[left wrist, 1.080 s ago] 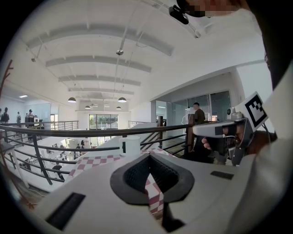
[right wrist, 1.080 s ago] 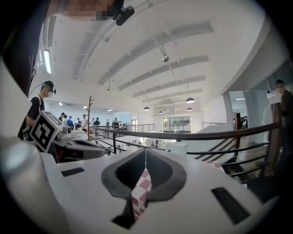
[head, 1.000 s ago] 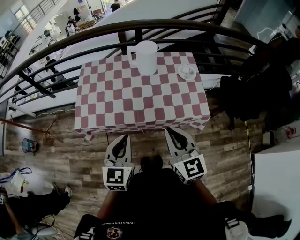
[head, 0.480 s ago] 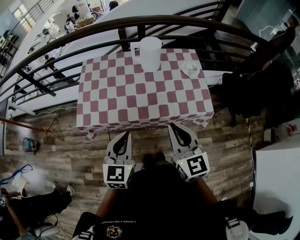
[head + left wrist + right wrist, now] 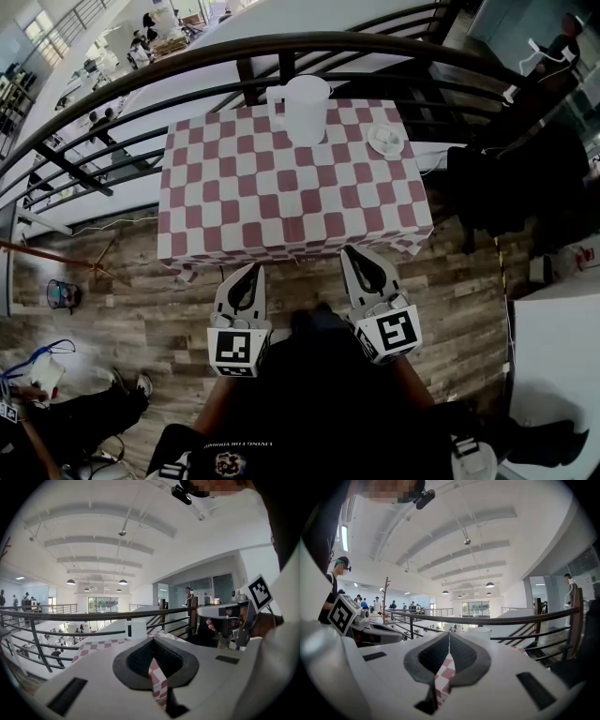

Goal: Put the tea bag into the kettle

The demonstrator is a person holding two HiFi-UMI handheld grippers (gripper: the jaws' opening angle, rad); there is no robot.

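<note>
A white kettle (image 5: 307, 108) with a handle stands at the far edge of the checked table (image 5: 281, 202); it also shows in the left gripper view as the kettle (image 5: 138, 629) and in the right gripper view as the kettle (image 5: 480, 632). The tea bag lies on a small white saucer (image 5: 385, 141) at the far right corner. My left gripper (image 5: 251, 269) and right gripper (image 5: 354, 251) hang side by side just short of the table's near edge. Both are shut and hold nothing. In their own views the left gripper (image 5: 152, 640) and right gripper (image 5: 449, 634) show closed tips.
A dark curved railing (image 5: 281, 52) runs right behind the table, with a drop to a lower floor beyond it. Wooden floor (image 5: 122, 309) surrounds the table. A person in black (image 5: 525, 178) stands at the right, and a white counter (image 5: 558, 375) is at the lower right.
The head view has shifted a little, so the table sits slightly lower and further right in the frame. Both grippers stay shut before its near edge.
</note>
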